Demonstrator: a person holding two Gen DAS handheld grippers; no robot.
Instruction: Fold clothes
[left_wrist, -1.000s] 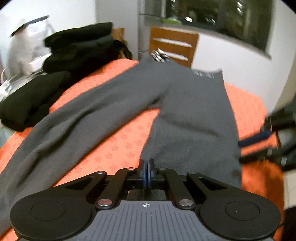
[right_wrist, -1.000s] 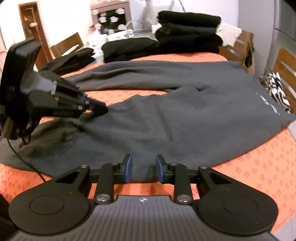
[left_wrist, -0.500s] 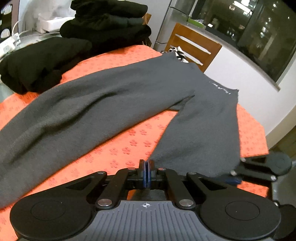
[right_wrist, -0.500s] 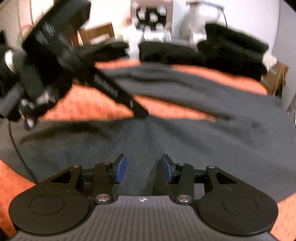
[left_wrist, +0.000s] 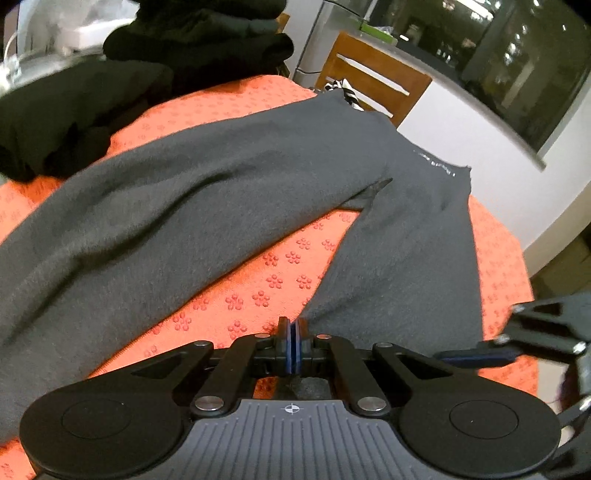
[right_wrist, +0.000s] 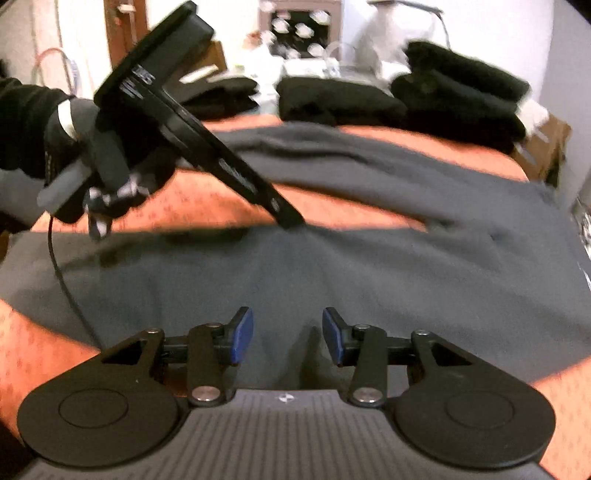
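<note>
Grey trousers (left_wrist: 207, 206) lie spread on the orange patterned table cover (left_wrist: 273, 273), their legs apart in a V. My left gripper (left_wrist: 293, 341) is shut on the inner edge of the right-hand leg (left_wrist: 402, 280), and grey cloth shows just behind the pads. In the right wrist view the left gripper (right_wrist: 290, 219) slants down from a gloved hand (right_wrist: 62, 147) to that same edge. My right gripper (right_wrist: 288, 338) stands open low over this leg (right_wrist: 369, 277), a soft crease of cloth between its blue pads and not pressed. One of its fingers (left_wrist: 476, 357) shows at the leg's outer edge.
Stacks of folded black clothes (right_wrist: 340, 101) (left_wrist: 66, 110) line the far side of the table. A wooden chair (left_wrist: 373, 77) with a striped cloth (left_wrist: 347, 92) stands behind the waistband. A thin cable (right_wrist: 62, 273) hangs from the left gripper. The table edge falls off at the right (left_wrist: 517, 273).
The right gripper's jaws have widened and it has slid along the leg. The left gripper, still shut on the cloth, has moved sideways and rolled, drawing the leg's edge with it.
</note>
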